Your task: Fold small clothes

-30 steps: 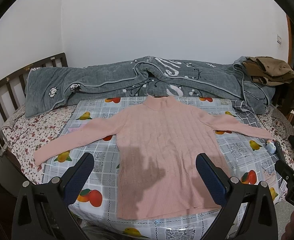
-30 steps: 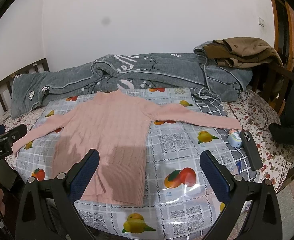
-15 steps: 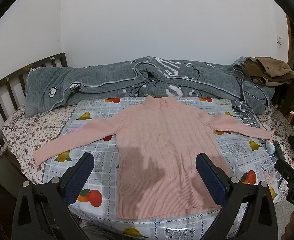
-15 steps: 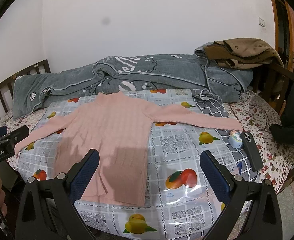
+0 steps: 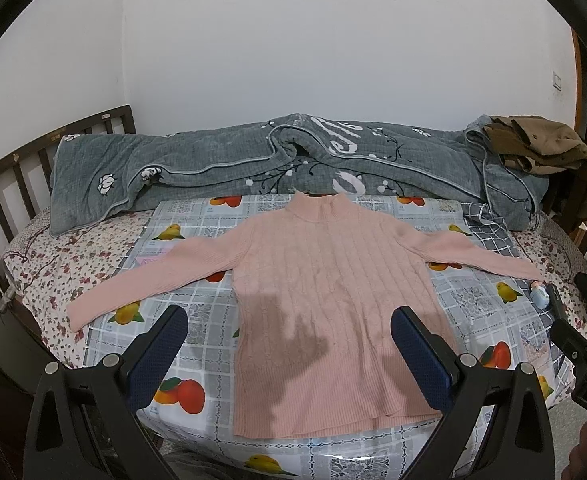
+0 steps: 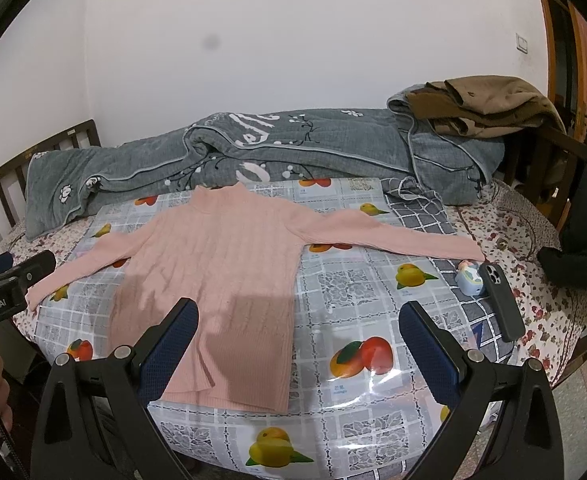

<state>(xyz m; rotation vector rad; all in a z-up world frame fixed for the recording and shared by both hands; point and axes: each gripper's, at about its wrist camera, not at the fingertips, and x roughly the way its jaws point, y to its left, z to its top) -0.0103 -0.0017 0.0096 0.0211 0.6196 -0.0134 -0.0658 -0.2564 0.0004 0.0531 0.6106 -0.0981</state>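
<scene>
A pink ribbed sweater [image 5: 325, 292] [image 6: 221, 264] lies flat, front up, on a fruit-print plastic sheet [image 5: 197, 232] [image 6: 349, 292], both sleeves spread out sideways. My left gripper [image 5: 287, 330] hovers open above the sweater's lower hem, its blue pads empty. My right gripper [image 6: 297, 322] is open too, held over the sweater's lower right edge and the sheet beside it. The left gripper's body also shows at the left border of the right wrist view, the right gripper's body at the right border of the left wrist view. Neither gripper touches the cloth.
A grey quilt [image 5: 253, 168] is bunched along the wall with brown clothes [image 6: 481, 104] on its right end. A dark phone [image 6: 499, 300] and a small toy figure [image 6: 467, 280] lie by the right sleeve cuff. A slatted wooden headboard [image 5: 9, 184] stands left.
Hardly anything differs; the right wrist view has shifted very slightly. The sweater lies as before and both grippers stay open.
</scene>
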